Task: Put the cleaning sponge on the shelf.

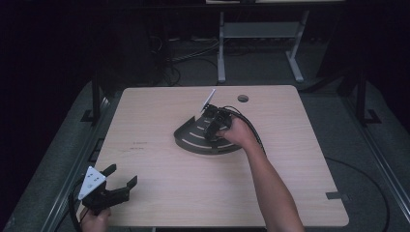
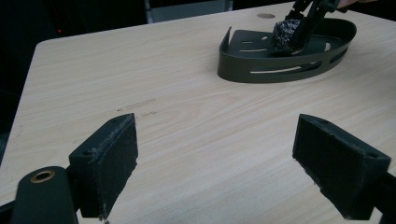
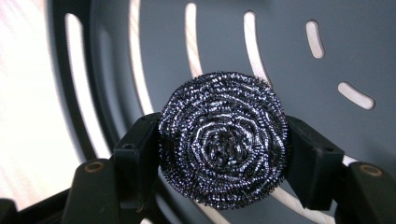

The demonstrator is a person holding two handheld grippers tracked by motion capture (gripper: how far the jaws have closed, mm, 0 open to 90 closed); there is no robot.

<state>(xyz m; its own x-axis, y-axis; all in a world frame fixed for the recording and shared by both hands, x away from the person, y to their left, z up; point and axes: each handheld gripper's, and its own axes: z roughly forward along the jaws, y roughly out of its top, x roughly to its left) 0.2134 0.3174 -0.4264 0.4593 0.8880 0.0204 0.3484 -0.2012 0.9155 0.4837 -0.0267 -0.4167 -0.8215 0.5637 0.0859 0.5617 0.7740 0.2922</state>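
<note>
Right tongs (image 3: 224,144) clench a round steel-wool scouring pad (image 3: 223,140) over the dark slotted metal tray (image 1: 193,140); left tongs (image 1: 119,178) gape, released, above the wooden tabletop (image 1: 159,169).

Light wood-grain table (image 1: 159,193) with rounded corners, round grommet hole (image 1: 243,98) near far edge. Dark grey slotted fan-shaped metal tray (image 1: 193,137) sits frame centre, flat on tabletop.

dim surroundings, evenly lit, sharp
</note>
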